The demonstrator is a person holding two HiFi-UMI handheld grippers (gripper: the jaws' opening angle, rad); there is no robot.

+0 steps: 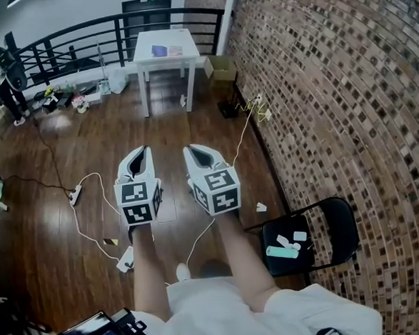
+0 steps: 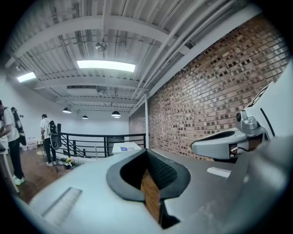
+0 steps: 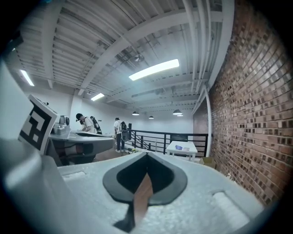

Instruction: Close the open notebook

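Observation:
Far ahead a white table [image 1: 148, 61] stands by the black railing, with the notebook [image 1: 160, 51] lying on it as a small purple-blue patch beside a paler sheet. It is too far off to tell how it lies. The same table [image 3: 182, 147] and notebook [image 3: 178, 147] show small in the right gripper view, and the table [image 2: 126, 147] shows in the left gripper view. My left gripper [image 1: 145, 149] and right gripper [image 1: 188, 149] are held side by side over the wooden floor, well short of the table. Both point toward the table, with jaws shut and nothing between them.
A brick wall [image 1: 332, 83] runs along the right. A black folding chair [image 1: 311, 238] with small items stands close on the right. A cardboard box [image 1: 220, 68] sits beside the table. Cables and a power strip [image 1: 75, 195] lie on the floor. People [image 1: 10, 73] stand at far left.

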